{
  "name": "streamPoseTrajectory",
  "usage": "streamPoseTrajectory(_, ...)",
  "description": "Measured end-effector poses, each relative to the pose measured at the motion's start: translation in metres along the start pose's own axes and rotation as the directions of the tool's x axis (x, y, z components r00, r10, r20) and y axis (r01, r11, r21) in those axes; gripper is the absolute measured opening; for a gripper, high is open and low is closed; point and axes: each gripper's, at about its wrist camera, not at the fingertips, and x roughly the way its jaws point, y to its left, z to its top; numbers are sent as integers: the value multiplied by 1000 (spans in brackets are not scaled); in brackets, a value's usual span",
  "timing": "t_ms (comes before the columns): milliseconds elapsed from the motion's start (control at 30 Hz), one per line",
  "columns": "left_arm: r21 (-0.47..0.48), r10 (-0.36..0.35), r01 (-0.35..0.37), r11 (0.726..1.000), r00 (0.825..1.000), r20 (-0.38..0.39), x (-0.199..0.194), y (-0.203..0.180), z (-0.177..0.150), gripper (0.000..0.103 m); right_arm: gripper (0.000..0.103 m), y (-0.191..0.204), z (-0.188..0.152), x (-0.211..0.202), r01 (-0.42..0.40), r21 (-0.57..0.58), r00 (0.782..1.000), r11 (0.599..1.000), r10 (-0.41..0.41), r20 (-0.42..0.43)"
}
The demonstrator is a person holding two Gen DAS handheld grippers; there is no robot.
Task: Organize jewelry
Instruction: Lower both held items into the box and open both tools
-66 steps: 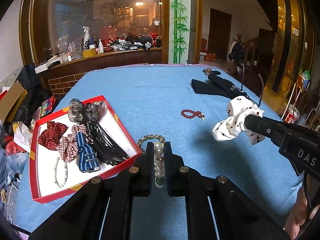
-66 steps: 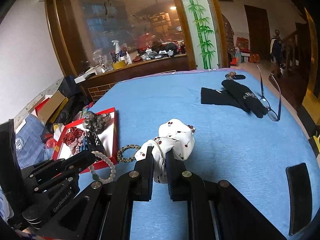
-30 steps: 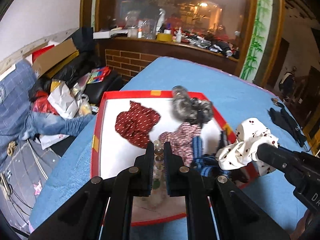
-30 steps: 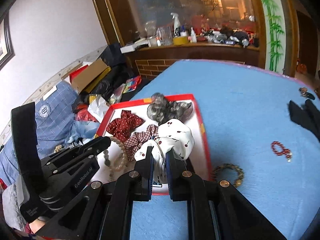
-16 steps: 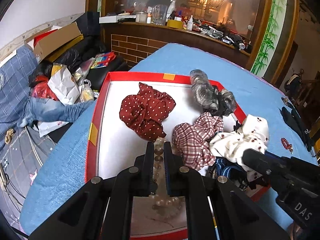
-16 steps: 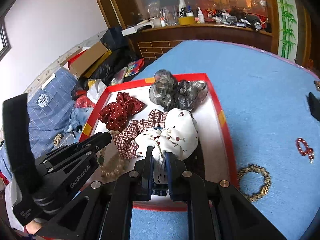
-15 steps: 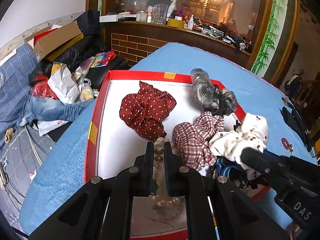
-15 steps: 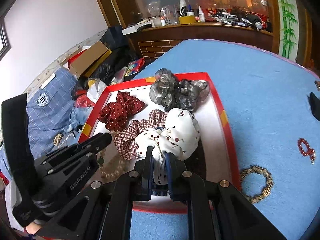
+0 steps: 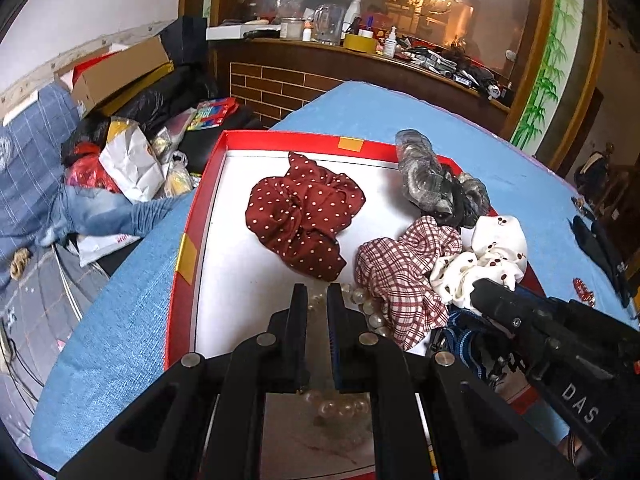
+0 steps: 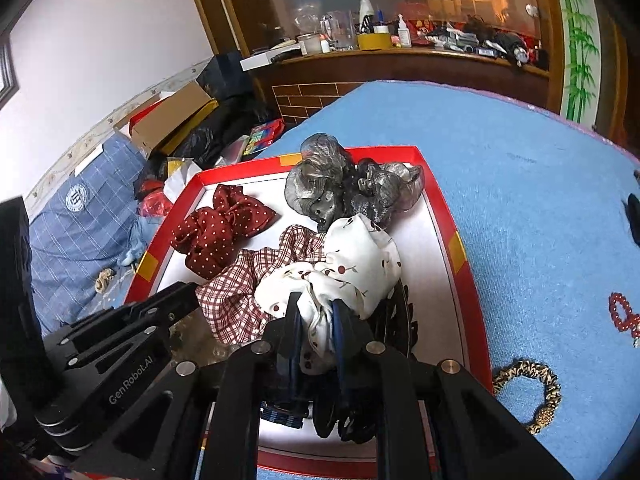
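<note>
A red tray [image 9: 188, 224] with a white floor lies on the blue table [image 9: 360, 108]. It holds a red dotted scrunchie [image 9: 304, 216], a plaid scrunchie [image 9: 404, 276] and a grey scrunchie [image 9: 428, 176]. My left gripper [image 9: 318, 300] sits low over the tray floor, jaws slightly parted, with the pearl bracelet [image 9: 370, 312] lying between and beside them. My right gripper [image 10: 316, 312] is shut on the white cherry scrunchie [image 10: 352, 268], resting it on the pile in the tray [image 10: 456, 248].
A gold bracelet [image 10: 528, 396] and a red bead bracelet [image 10: 624, 316] lie on the blue table right of the tray. Black hair clips [image 10: 384, 360] and a blue striped piece [image 9: 460, 340] sit in the tray. Bags and boxes [image 9: 120, 76] clutter the floor to the left.
Both grippers moved from over the table to the tray and lowered. The bracelet now lies on the tray floor with the left jaws slightly parted. The cherry scrunchie came down onto the pile.
</note>
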Motion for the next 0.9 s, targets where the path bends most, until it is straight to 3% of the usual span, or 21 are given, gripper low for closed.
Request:
streamPoseTrajectory(167,29,8,-8,1000,1000,9,-1,-5,-1,11,23,0,-2,-6,-7,-13,1000,1000,7,13)
streamPoseTrajectory(300,21,20,-20,1000,1000,11,0,-2,-1,32,44,-6,0,-14,-36,21,999,999,35,19)
streamPoseTrajectory(367,14,26,-26,1000,1000,10,0,0,-1,38,46,-9,0,-18,-45,32,999,998,44,22)
streamPoseTrajectory(500,18,32,-32,999,999,5,2,0,-1,40,50,-14,-3,-26,-88,62,996,994,88,9)
streamPoseTrajectory(567,24,38,-38,999,999,9,1,-1,-1,53,56,-17,-6,-31,-101,75,995,992,100,11)
streamPoseTrajectory(667,29,52,-53,998,998,41,-4,-2,-1,64,58,-20,-11,-41,-118,80,993,990,117,17)
streamPoseTrajectory(900,30,78,-80,996,994,81,-14,-4,-2,80,75,-32,-32,-76,-105,74,992,992,99,73)
